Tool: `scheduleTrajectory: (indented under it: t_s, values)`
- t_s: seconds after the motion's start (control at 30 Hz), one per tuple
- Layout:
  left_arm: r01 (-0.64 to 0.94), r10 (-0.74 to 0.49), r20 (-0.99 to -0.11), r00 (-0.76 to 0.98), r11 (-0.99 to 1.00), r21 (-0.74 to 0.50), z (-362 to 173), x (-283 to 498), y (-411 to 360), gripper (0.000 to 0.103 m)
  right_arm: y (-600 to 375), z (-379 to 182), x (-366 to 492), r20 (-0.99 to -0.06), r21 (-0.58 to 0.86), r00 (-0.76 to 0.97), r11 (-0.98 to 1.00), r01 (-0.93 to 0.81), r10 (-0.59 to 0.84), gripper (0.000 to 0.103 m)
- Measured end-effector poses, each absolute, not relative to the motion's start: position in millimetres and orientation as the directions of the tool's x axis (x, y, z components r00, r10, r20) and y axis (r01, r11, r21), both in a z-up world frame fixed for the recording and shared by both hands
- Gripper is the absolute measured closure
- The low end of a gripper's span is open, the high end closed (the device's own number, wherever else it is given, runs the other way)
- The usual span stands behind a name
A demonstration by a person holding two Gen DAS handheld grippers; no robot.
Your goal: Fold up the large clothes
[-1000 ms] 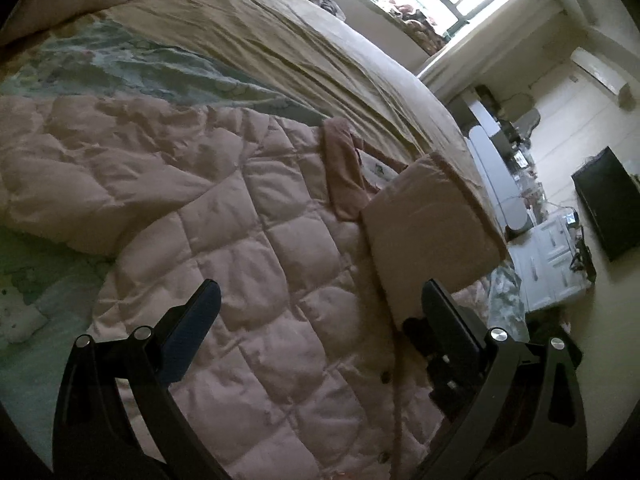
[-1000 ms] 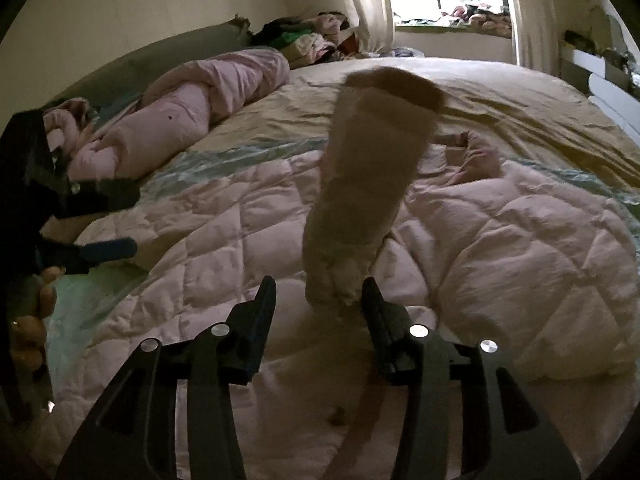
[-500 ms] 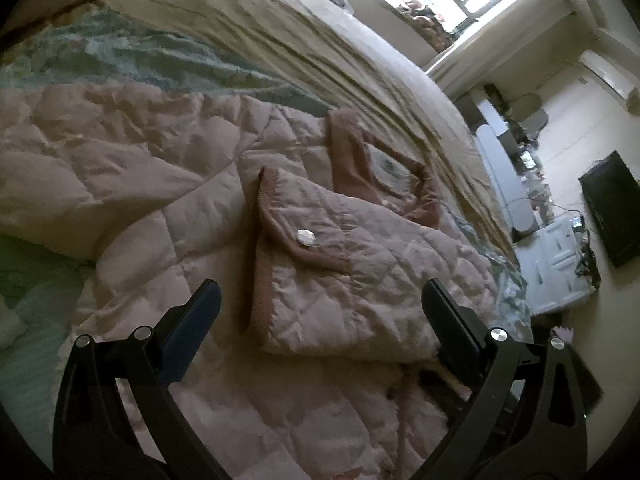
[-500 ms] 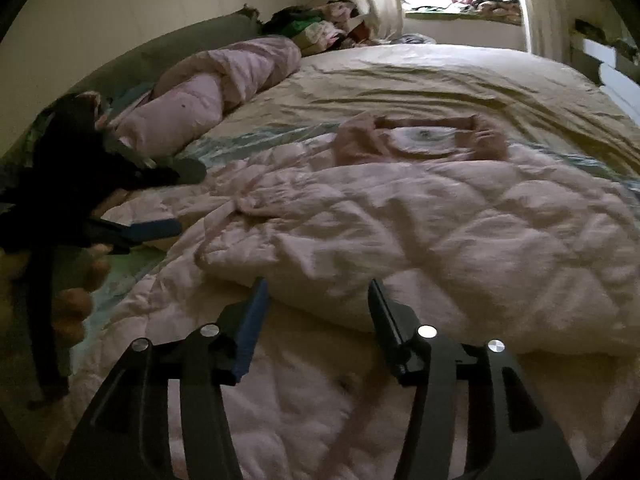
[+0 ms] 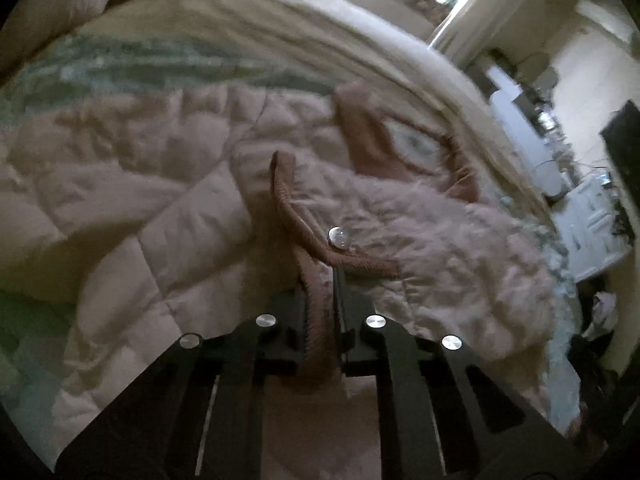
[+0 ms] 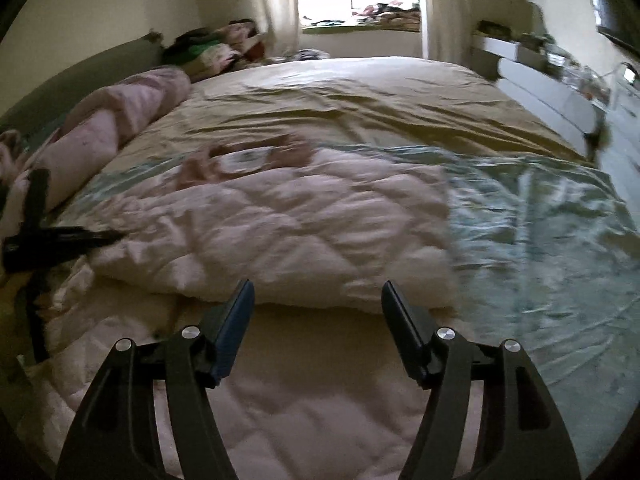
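Note:
A pink quilted jacket (image 5: 168,208) lies spread on the bed, with one sleeve folded across its body (image 5: 440,240). My left gripper (image 5: 320,288) is shut on the sleeve's darker ribbed cuff (image 5: 316,320), next to a silver snap button (image 5: 339,237). The ribbed collar (image 5: 368,136) lies beyond it. In the right wrist view the jacket (image 6: 280,232) fills the middle of the bed. My right gripper (image 6: 318,300) is open and empty just above the jacket's near edge. The left gripper (image 6: 60,236) shows at the left there.
The bed has a tan cover (image 6: 360,100) and a pale green sheet (image 6: 552,220). A rolled pink duvet (image 6: 120,120) lies along the left side. Piled clothes (image 6: 212,46) sit by the window. White drawers (image 5: 592,224) stand on the floor at the right.
The right gripper let go of the sleeve, opened wider and drew back to the right. The sleeve dropped across the jacket. The left gripper moved in and shut on its cuff.

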State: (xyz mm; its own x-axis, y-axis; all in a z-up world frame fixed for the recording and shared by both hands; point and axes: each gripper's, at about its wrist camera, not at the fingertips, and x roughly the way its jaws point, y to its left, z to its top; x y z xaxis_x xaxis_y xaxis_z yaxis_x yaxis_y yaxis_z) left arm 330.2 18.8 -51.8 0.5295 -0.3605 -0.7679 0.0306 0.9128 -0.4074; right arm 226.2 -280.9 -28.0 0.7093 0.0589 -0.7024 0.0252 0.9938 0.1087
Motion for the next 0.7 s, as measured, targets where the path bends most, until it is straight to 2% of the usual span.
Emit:
scheduleTrajectory:
  t_s: [0.13, 0.23, 0.33, 0.47, 0.7]
  values:
    - [0.116, -0.363, -0.700, 0.615, 0.920, -0.375, 0, 317, 16, 0.100, -304, -23, 231, -0.699, 0.091, 0.715, 0.991, 0.100, -0.008, 0.038]
    - [0.164, -0.318, -0.656, 0.684, 0.944, -0.287, 36, 307, 8, 0.100, -322, -13, 248, -0.687, 0.108, 0.726, 0.984, 0.139, -0.027, 0.038]
    - [0.172, -0.296, -0.628, 0.720, 0.952, -0.252, 50, 304, 6, 0.100, -326, -3, 268, -0.679, 0.110, 0.733, 0.980, 0.163, -0.046, 0.038]
    - [0.165, -0.267, -0.651, 0.711, 0.963, -0.215, 38, 305, 9, 0.100, -322, -1, 295, -0.699, 0.121, 0.715, 0.980, 0.157, -0.028, 0.038]
    - [0.113, -0.173, -0.747, 0.642, 0.985, -0.132, -25, 316, 17, 0.100, -301, -26, 341, -0.764, 0.128, 0.645, 0.986, 0.112, 0.026, 0.038]
